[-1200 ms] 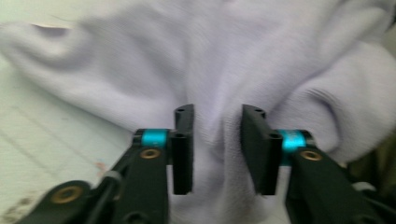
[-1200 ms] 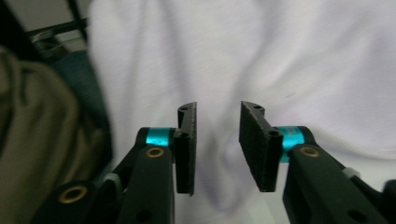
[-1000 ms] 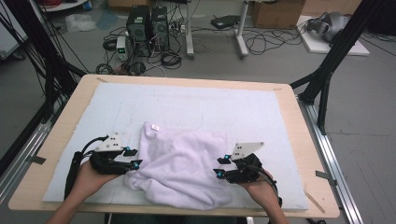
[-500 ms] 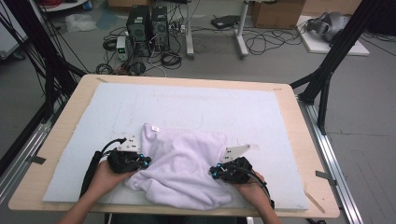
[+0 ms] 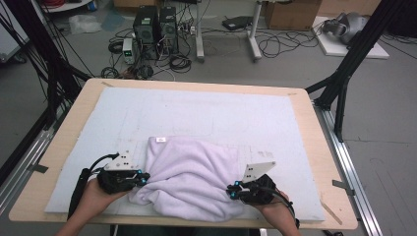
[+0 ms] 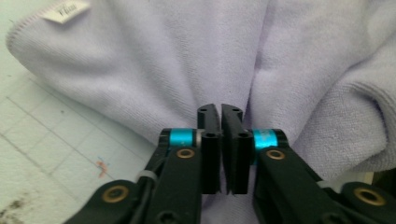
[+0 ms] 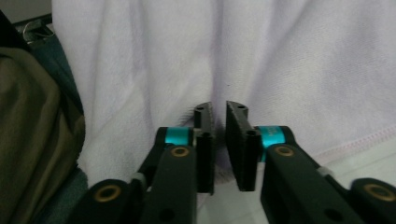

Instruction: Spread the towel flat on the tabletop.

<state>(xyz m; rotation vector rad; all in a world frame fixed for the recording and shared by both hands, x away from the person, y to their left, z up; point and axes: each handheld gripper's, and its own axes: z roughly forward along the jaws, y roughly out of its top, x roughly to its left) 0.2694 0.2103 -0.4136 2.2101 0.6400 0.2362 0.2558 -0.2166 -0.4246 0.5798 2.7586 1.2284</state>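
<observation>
The desk [image 5: 314, 147] fills the middle of the high view, a pale wooden top under a light grey mat [image 5: 196, 118] that covers nearly all of it. Beyond its far edge, in the upper part of the frame, lie a grey floor, tangled cables and two dark computer towers [image 5: 156, 24].

A crumpled lilac towel [image 5: 189, 179] sits on the mat at lower centre, close to the near edge, with a small white label [image 5: 160, 139] at its upper left corner.

The left claw [image 5: 142, 178] meets the towel's left side in the lower left of the high view, a hand [image 5: 96, 191] behind it. In the left gripper view the left claw's jaws stand almost together — only a thin slit between them — with a fold of towel pinched at the tips.

The right claw [image 5: 231, 191] meets the towel's right side at lower right, held by the other hand [image 5: 273, 209]. In the right gripper view its jaws are nearly closed, a narrow gap showing, and towel cloth is gathered between the tips. A stitched hem [image 7: 355, 140] runs at the right of that view.
</observation>
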